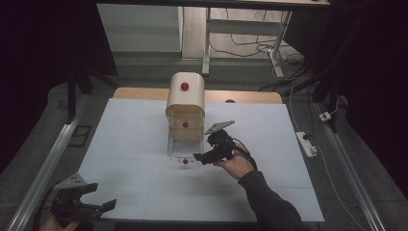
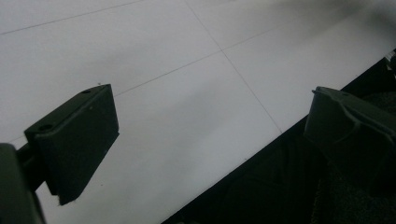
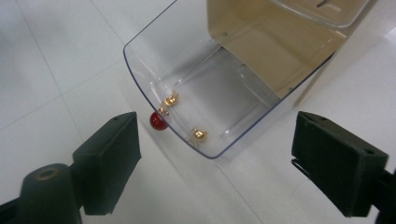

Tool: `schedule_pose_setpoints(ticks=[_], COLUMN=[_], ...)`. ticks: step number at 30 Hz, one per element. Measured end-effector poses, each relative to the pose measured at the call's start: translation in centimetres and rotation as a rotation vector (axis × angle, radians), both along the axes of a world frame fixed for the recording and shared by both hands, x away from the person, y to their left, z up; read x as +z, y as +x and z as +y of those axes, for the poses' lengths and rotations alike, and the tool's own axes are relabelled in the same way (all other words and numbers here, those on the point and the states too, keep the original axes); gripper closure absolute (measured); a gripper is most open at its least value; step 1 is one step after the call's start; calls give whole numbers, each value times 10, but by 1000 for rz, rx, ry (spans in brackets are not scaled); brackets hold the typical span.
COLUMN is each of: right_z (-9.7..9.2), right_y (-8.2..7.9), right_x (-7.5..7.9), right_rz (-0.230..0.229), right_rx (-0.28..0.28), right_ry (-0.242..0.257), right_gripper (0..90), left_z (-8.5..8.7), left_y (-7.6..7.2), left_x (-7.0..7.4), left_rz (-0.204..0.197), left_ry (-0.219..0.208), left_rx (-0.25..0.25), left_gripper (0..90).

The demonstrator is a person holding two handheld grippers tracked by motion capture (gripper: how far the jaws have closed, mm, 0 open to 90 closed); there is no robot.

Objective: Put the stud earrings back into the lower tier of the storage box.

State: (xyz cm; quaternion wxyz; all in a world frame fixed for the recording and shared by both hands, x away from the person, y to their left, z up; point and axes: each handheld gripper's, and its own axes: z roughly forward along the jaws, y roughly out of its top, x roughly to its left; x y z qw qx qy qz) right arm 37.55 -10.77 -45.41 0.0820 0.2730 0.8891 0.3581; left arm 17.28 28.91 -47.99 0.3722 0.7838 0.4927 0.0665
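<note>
A small cream drawer cabinet (image 1: 185,98) with red knobs stands at the middle of the white table (image 1: 130,130). Its bottom clear plastic drawer (image 1: 182,149) is pulled out toward me, with a red knob (image 1: 185,161) on its front. My right gripper (image 1: 199,158) hovers just right of that drawer front, open. In the right gripper view the drawer (image 3: 219,88), its red knob (image 3: 158,121) and two gold fittings (image 3: 198,134) lie between and beyond the wide jaws of the right gripper (image 3: 215,154), untouched. My left gripper (image 1: 103,195) stays at the table's near left corner, open and holding nothing (image 2: 210,126).
Two closed drawers with red knobs sit above the open one. A power strip (image 1: 306,143) and cables lie on the floor at the right. Metal rails (image 1: 48,163) run along both table sides. Desk legs (image 1: 276,53) stand behind.
</note>
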Motion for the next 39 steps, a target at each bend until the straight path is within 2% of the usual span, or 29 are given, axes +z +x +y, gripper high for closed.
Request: schedule_pose_setpoints(ticks=[4, 12, 14, 33, 39], right_z=[-4, -13, -15, -28, -31], right_y=[-2, -7, -9, -27, -34], right_x=[3, 9, 9, 12, 7], right_rz=[1, 1, 9, -10, -35], right_rx=[0, -6, -2, 26, 26], right_ry=[-2, 31, 35, 63, 31], right_gripper=[88, 21, 18, 0, 0], left_z=[0, 1, 0, 0, 1], left_y=[0, 0, 0, -2, -2], left_x=[0, 0, 0, 1, 0], left_rz=[3, 3, 1, -13, -16], left_ry=[-1, -3, -4, -7, -7], left_rx=[-1, -3, -5, -19, -18], left_gripper=[25, 26, 26, 12, 6])
